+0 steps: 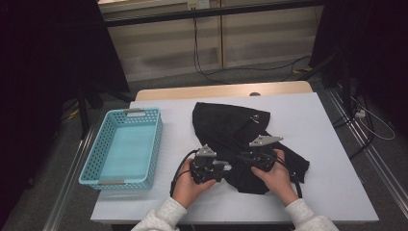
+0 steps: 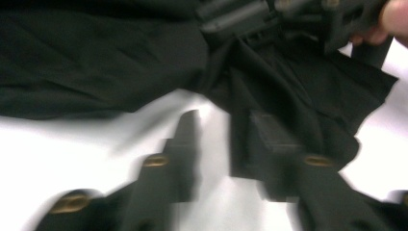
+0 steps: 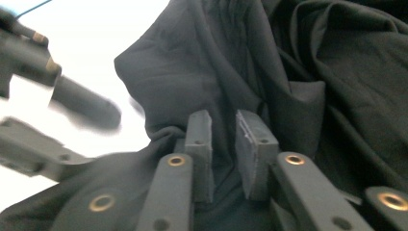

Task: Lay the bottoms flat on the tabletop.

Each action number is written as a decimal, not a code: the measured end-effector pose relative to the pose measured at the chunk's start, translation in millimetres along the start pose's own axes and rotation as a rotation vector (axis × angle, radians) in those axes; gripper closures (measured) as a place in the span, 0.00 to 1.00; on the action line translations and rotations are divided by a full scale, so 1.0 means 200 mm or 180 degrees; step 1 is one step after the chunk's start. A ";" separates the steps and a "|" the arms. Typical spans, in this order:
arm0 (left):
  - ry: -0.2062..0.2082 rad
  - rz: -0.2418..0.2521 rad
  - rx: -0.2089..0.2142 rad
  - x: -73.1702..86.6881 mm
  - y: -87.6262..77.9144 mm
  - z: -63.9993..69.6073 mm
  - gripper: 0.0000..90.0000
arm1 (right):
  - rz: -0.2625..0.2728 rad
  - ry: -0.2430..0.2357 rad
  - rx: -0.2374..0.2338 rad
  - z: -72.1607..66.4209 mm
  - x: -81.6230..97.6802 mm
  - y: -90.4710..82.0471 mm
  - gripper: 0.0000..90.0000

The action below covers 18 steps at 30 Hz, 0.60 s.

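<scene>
My left gripper (image 2: 219, 139) stands partly apart, one jaw over bare table, the other against the black garment's (image 2: 293, 91) edge, not pinching it. My right gripper (image 3: 231, 144), just beside it, has a narrow gap with cloth bunched between the jaws, unpressed. The garment spreads ahead of both; a turquoise basket (image 1: 103, 166) sits beyond my left.

The cloth (image 1: 235, 132) is black fabric, matt and soft, lying in creases. The basket (image 1: 107, 168) looks like turquoise plastic, its walls perforated, with grey metal-looking clips on the rims. The table (image 1: 327, 159) has a smooth, matt white top and a pale wood edge. The gripper (image 3: 222, 144) is matt black with brass-coloured rivets.
</scene>
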<state>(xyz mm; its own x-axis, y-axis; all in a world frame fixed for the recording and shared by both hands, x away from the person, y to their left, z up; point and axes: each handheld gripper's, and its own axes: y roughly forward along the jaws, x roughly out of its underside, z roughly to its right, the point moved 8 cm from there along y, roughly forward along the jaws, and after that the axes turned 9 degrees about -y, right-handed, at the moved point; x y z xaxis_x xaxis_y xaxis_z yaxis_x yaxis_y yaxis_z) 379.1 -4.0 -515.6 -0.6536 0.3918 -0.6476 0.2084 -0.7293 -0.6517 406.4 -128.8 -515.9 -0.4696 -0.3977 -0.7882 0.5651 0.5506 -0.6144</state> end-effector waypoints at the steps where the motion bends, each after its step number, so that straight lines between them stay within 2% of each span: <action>1: 0.0006 -0.0027 0.0014 0.00 0.00 0.01 0.74 | 0.0026 0.0020 0.0014 0.01 -0.01 -0.01 0.77; 5: 0.0009 0.0020 0.0014 0.01 0.01 0.02 0.84 | 0.0176 0.0094 0.0059 0.04 -0.06 -0.08 0.70; 9: -0.0059 -0.0058 0.0068 0.02 0.02 0.03 1.00 | 0.0201 0.0034 0.0086 0.06 -0.06 -0.13 0.66; 11: -0.0014 -0.0074 0.0047 0.02 0.01 0.04 1.00 | 0.0204 0.0040 0.0124 0.07 -0.05 -0.15 0.65; 13: -0.0030 -0.0102 0.0030 0.03 0.00 0.04 1.00 | 0.0208 0.0086 0.0150 0.09 -0.03 -0.18 0.65; 16: -0.0089 -0.0129 0.0009 0.04 -0.04 0.02 1.00 | 0.0207 0.0108 0.0180 0.09 -0.02 -0.20 0.65; 18: -0.0145 -0.0132 -0.0007 0.05 -0.11 0.01 1.00 | 0.0208 0.0101 0.0180 0.09 -0.01 -0.22 0.65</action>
<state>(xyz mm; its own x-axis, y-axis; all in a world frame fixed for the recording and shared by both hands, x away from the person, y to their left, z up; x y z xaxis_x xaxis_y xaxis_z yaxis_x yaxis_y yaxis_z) 366.3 14.0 -507.4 -0.6942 0.3957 -0.6013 0.1821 -0.7116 -0.6786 393.8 -165.9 -487.4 -0.4513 -0.3383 -0.8258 0.6322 0.5318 -0.5634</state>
